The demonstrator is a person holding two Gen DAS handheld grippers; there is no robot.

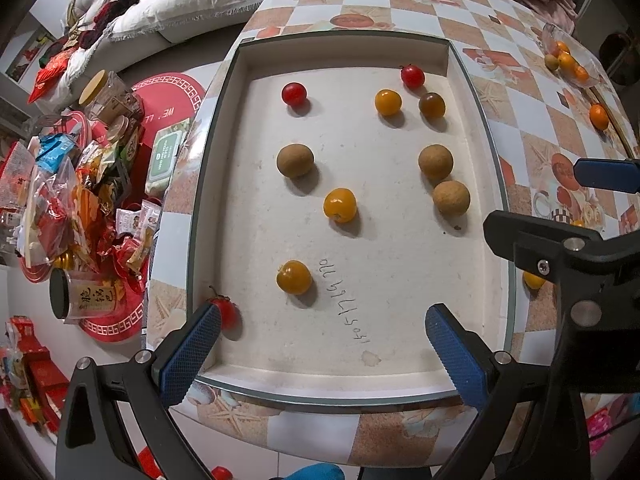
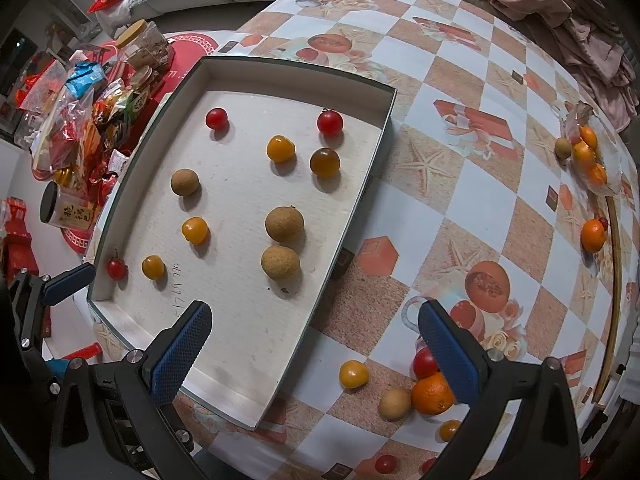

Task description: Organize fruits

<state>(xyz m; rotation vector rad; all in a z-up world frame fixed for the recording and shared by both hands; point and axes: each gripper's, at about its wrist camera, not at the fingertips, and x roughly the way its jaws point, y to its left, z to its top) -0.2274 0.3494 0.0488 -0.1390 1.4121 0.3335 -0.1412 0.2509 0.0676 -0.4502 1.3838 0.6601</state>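
A shallow white tray [image 1: 400,376] [image 2: 280,344] lies on the checkered table. It holds red cherry tomatoes [image 1: 294,93], yellow tomatoes [image 1: 340,205], a dark tomato [image 1: 432,105] and brown longans [image 1: 295,160]. My left gripper [image 1: 320,344] is open and empty above the tray's near edge, its left finger next to a red tomato [image 1: 226,312]. My right gripper [image 2: 316,344] is open and empty over the tray's near right corner. Beside its right finger on the table lie a yellow tomato [image 2: 353,374], a longan [image 2: 395,403], an orange [image 2: 432,394] and a red tomato [image 2: 424,364].
A clear bag of oranges [image 2: 588,152] and a loose orange [image 2: 593,235] lie at the table's far right. More small tomatoes [image 2: 386,463] sit near the front edge. Snack packets and jars [image 1: 80,200] crowd the floor to the left. Clothes [image 2: 560,20] lie behind.
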